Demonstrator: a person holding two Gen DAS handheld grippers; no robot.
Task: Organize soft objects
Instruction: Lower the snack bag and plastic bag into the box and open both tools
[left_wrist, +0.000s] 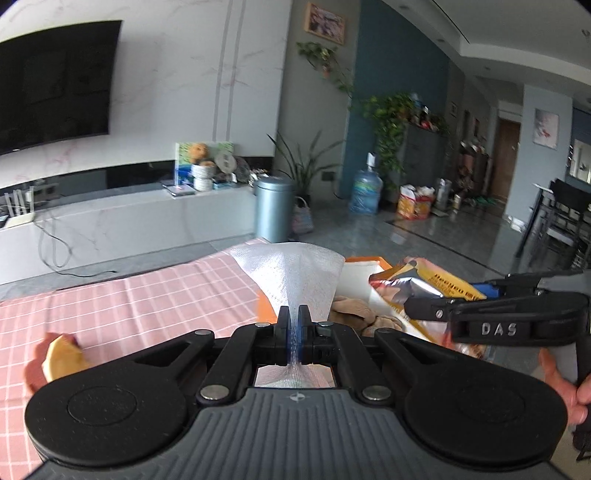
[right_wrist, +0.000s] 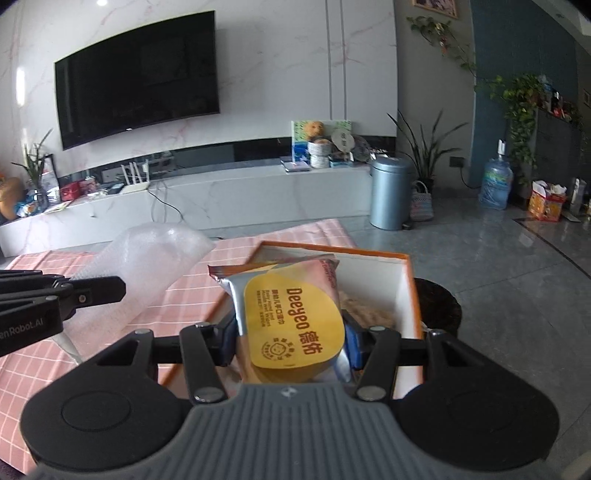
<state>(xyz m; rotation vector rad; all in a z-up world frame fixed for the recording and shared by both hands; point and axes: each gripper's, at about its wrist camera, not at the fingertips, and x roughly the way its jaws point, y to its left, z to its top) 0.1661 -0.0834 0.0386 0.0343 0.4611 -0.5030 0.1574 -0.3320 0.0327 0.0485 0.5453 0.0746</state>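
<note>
My left gripper (left_wrist: 294, 314) is shut on a sheet of white bubble wrap (left_wrist: 295, 273), which fans out above the pink checked tablecloth (left_wrist: 129, 306). The same bubble wrap (right_wrist: 147, 258) shows at the left of the right wrist view. My right gripper (right_wrist: 291, 332) is shut on a wet-wipes pack (right_wrist: 291, 317) with a yellow label, held over the near edge of an orange box (right_wrist: 410, 280) with a white inside. A brown plush toy (right_wrist: 365, 314) lies in that box. In the left wrist view the wipes pack (left_wrist: 417, 284) and right gripper (left_wrist: 436, 308) are at the right, the plush toy (left_wrist: 362, 314) below them.
A pink and yellow soft toy (left_wrist: 59, 358) lies on the tablecloth at the left. Behind the table stand a white TV bench (right_wrist: 221, 199), a grey bin (right_wrist: 389, 192) and a water jug (right_wrist: 496, 182). A dark round stool (right_wrist: 439, 302) is beyond the box.
</note>
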